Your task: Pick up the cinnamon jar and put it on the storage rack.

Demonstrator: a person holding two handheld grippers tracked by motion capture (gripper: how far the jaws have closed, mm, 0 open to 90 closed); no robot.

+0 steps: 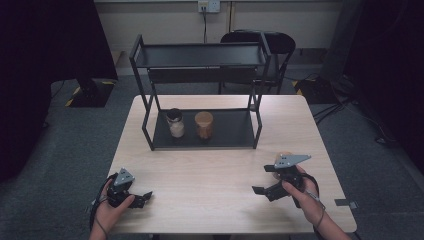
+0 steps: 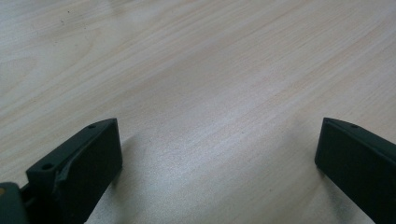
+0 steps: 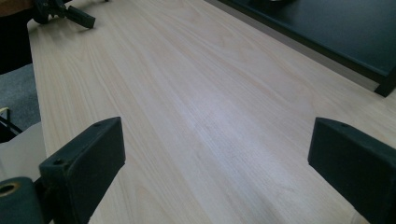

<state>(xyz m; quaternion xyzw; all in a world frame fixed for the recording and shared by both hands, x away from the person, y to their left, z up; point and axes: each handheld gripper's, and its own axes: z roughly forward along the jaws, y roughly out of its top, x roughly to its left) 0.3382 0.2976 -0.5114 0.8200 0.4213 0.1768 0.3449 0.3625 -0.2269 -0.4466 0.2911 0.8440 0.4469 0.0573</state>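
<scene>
Two jars stand on the lower shelf of a black rack (image 1: 235, 131): a black-lidded jar (image 1: 175, 123) with pale contents and, to its right, a brown jar (image 1: 204, 125) with a wooden lid. My left gripper (image 1: 144, 198) lies low at the table's near left, pointing right. Its jaws (image 2: 217, 154) stand wide open over bare wood. My right gripper (image 1: 262, 192) is at the near right, pointing left, well in front of the rack. It is open too (image 3: 217, 158), with nothing between its fingers.
The rack's upper shelf (image 1: 200, 55) is bare. A pale brown round thing (image 1: 281, 156) sits partly hidden behind the right gripper's grey plate. In the right gripper view the left gripper (image 3: 70, 13) lies far across the wooden table (image 1: 210, 170), and the rack's base (image 3: 327, 28) is at the upper right.
</scene>
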